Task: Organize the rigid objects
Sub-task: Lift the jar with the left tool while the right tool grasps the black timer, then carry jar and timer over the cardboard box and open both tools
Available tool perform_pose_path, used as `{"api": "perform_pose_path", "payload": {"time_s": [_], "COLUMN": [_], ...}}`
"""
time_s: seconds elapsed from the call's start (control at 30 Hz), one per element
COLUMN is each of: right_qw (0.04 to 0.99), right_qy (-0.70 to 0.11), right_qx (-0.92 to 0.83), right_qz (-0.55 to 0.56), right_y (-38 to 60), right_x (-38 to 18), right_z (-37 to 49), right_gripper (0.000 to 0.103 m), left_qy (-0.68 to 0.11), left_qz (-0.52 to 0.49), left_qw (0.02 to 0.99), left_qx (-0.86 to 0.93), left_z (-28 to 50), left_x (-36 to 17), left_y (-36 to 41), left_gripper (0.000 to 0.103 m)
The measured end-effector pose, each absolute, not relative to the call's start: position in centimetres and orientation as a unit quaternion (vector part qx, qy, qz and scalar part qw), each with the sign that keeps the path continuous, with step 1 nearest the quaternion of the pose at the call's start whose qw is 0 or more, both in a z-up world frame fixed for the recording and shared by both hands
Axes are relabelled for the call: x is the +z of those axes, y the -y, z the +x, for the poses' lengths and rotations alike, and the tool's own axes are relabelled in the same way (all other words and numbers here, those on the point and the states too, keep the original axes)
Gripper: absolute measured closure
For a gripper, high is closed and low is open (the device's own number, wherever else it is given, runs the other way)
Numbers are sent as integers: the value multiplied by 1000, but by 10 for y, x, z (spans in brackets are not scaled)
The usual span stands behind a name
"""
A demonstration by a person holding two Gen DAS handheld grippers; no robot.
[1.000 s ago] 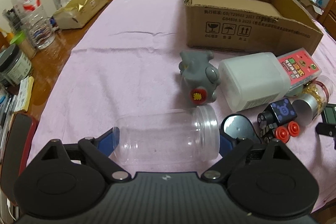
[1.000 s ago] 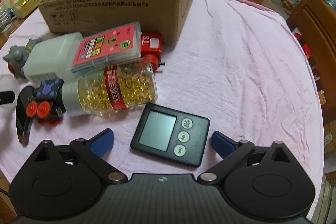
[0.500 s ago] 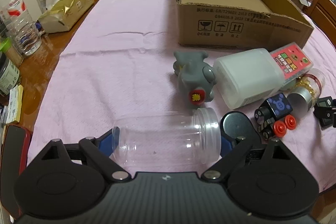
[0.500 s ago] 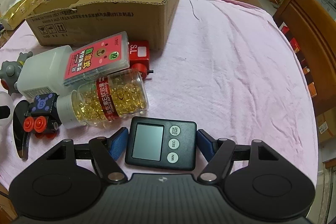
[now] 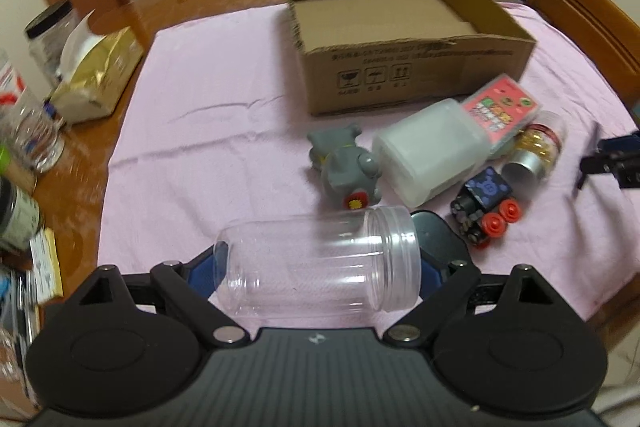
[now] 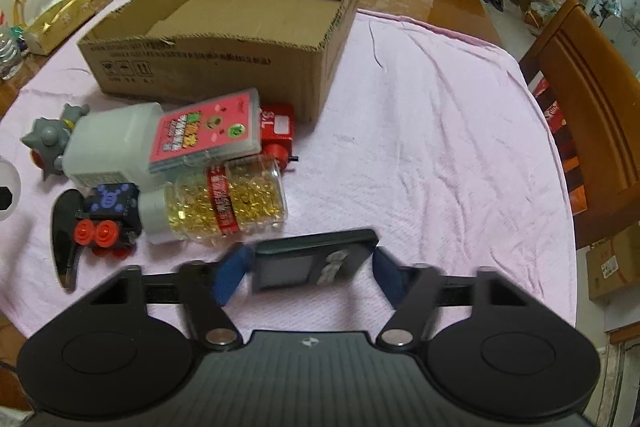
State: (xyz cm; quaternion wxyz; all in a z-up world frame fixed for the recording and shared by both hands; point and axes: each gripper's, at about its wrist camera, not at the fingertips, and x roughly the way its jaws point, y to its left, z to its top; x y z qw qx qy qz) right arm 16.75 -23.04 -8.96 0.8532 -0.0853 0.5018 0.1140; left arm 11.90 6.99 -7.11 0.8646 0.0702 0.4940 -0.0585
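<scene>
Since a second ago: your right gripper [image 6: 308, 273] went from wide open around the digital timer [image 6: 314, 261] to clamped on its two short edges, and both loads have come up off the pink cloth [image 6: 420, 147].
Left gripper [image 5: 318, 267]: pinching the clear plastic jar [image 5: 316, 265] end to end, base against one pad and open mouth against the other.
Timer: tilted in your jaws, screen facing you, just past the capsule bottle [image 6: 224, 201].
Cardboard box [image 5: 408, 63]: empty, beyond the leftover clutter.
Slip risk: the jar is smooth and held lengthwise; any roll of your left wrist could pop it loose.
Collision risk: carry low and you could clip the grey toy [image 5: 344, 165] or the box's near wall.
</scene>
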Motion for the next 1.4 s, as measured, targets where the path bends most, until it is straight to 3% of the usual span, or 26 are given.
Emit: {"api": "perform_pose_path", "payload": {"time_s": [0.13, 0.23, 0.33, 0.77, 0.97, 1.4], "right_qw": [850, 859, 859, 814, 801, 802], "right_qy": [-500, -484, -481, -493, -494, -512], "right_qx": [118, 129, 140, 262, 285, 261], "right_qz": [-111, -103, -103, -163, -182, -159], "right_y": [224, 229, 238, 249, 249, 248], "right_x": [-85, -87, -96, -128, -126, -96], "right_z": [166, 164, 170, 207, 208, 199], "right_gripper": [48, 26, 22, 21, 29, 29], "left_qy": [-480, -476, -475, -484, -488, -478], "left_qz": [105, 107, 111, 118, 116, 139], "left_qw": [867, 868, 866, 861, 860, 858], "left_qx": [-84, -98, -108, -106, -99, -126], "left_z": [121, 122, 122, 117, 118, 129], "left_x": [-61, -57, -54, -46, -46, -26], "left_y": [-65, -63, -60, -47, -42, -30], "left_gripper": [12, 12, 12, 12, 12, 12]}}
